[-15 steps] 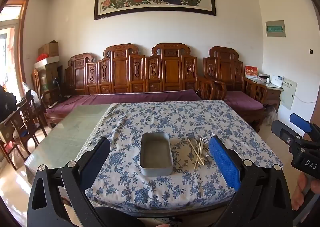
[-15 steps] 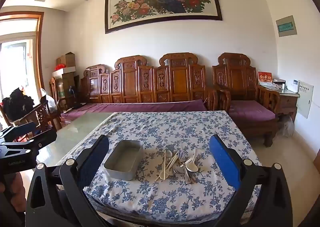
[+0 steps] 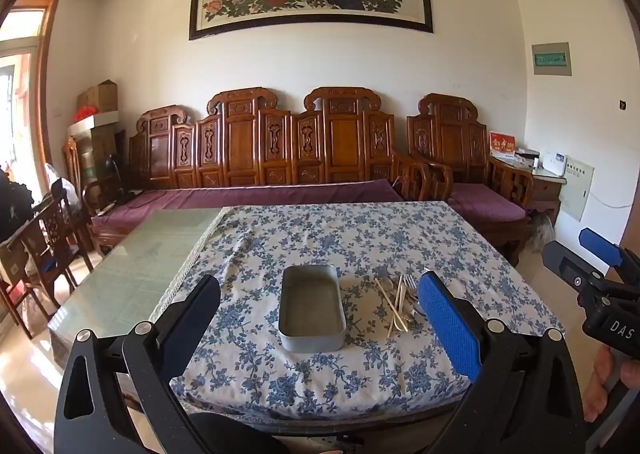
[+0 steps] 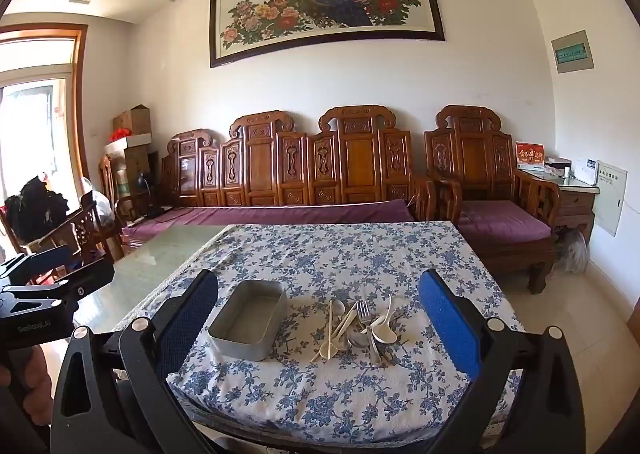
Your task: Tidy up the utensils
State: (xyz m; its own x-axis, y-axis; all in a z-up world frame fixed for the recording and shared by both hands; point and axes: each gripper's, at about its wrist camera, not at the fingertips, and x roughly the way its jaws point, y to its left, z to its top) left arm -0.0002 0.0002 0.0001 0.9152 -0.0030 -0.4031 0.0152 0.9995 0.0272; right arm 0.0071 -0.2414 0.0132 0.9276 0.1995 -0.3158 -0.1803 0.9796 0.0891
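Nothing has shifted: both grippers, left [image 3: 318, 328] and right [image 4: 318, 328], hang released and empty off the table's near edge, the right nearer the jumbled metal-and-cream utensils [image 4: 358, 328] beside the grey rectangular metal tin [image 4: 248, 318].

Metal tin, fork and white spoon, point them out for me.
Metal tin [image 4: 248, 320], right wrist view, bare inside floor.
Fork [image 4: 363, 309], right wrist view, its tines.
White spoon [image 4: 383, 333], right wrist view, its bowl.

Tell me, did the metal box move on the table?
No. The metal box sits at the same spot on the flowered cloth, left of the utensil pile.
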